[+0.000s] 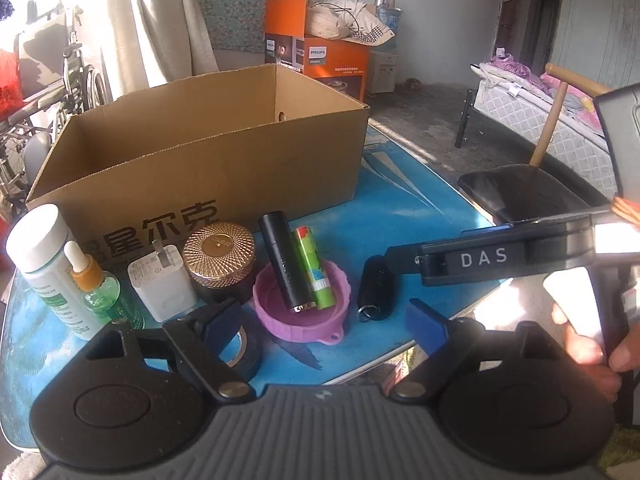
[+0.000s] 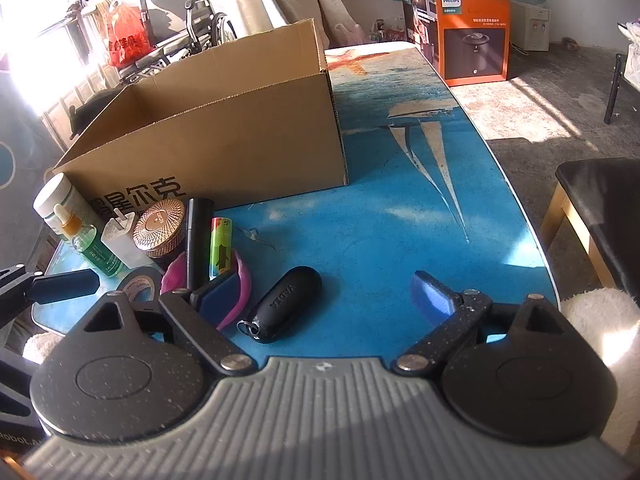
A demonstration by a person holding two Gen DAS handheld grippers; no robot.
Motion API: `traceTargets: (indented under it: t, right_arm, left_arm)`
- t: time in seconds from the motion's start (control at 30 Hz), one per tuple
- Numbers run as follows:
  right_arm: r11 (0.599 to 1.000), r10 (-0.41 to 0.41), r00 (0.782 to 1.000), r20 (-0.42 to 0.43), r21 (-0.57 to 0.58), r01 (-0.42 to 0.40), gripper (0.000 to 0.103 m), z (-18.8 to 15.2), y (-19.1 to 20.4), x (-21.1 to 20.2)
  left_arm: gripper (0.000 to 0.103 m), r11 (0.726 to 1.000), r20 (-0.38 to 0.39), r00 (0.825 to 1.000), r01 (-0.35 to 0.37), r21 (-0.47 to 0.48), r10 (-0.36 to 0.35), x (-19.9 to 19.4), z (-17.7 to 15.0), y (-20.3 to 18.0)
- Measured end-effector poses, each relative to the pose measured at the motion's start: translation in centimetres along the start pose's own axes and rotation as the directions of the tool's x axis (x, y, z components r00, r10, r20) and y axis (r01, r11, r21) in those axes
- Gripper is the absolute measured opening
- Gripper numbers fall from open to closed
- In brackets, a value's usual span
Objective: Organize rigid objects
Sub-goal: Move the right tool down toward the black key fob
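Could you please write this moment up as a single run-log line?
phase: approach | left gripper: open, empty, over pink lid | right gripper: open, empty, above black key fob | cardboard box: nothing visible inside

- Box (image 1: pixel 208 160): open brown cardboard, printed on its front, standing at the table's 11 o'clock.
- White bottle (image 1: pixel 44 264): upright, at the row's 9 o'clock end.
- Dropper bottle (image 1: pixel 96 292): green, orange collar, just beside it.
- Charger (image 1: pixel 160 284): white, prongs up.
- Jar (image 1: pixel 220 260): dark, ribbed copper lid, touching the box front (or nearly).
- Pink lid (image 1: pixel 300 304): upturned, holding a black tube (image 1: pixel 286 264) and a green lighter (image 1: pixel 314 268), both leaning toward 12 o'clock.
- Key fob (image 1: pixel 376 288): black, flat, at 3 o'clock of the lid.
- Tape (image 1: pixel 244 352): black roll, at 6 o'clock.
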State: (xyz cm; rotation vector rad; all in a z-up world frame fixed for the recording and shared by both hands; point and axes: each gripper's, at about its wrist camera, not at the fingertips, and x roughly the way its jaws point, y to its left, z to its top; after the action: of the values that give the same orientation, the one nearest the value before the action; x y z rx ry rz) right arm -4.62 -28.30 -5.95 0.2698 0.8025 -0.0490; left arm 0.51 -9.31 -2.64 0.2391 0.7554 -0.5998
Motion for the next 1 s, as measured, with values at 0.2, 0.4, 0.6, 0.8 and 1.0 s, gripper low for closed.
traceTargets:
  t: [0.2,0.4,0.6,0.8,1.0]
  right_arm:
    - [0.999,0.044,0.998,-0.048,0.000,-0.044,0.062,0.3,-0.2,2.2]
    - [0.995,0.085,0.993,-0.085,-0.036,-0.088,0.044,0.8,0.1,4.2]
    - [0.983,0.103,0.991,-0.082,-0.142,-0.114,0.041,0.4,1.1,4.0]
    - [0.987,0.069,0.995,-0.071,-0.140,-0.079,0.029,0.5,-0.6,2.8]
    - [0.994,0.107,0.989,-0.102,0.032,-0.105,0.014,0.5,-4.7,2.7]
  left_arm:
    - [0.067,0.994,-0.018,1.000,0.027,0.105,-0.025,1.4,0.3,-2.7]
    - [0.044,0.987,-0.059,0.997,0.057,0.150,-0.048,2.4,0.2,-3.9]
    - [0.039,0.983,-0.080,0.995,0.069,0.172,-0.056,3.4,0.5,-4.7]
    - [0.040,0.975,-0.091,0.993,0.090,0.205,-0.072,4.7,1.1,-6.0]
    - [0.041,0.968,-0.075,0.997,0.049,0.244,-0.031,5.4,1.5,-7.2]
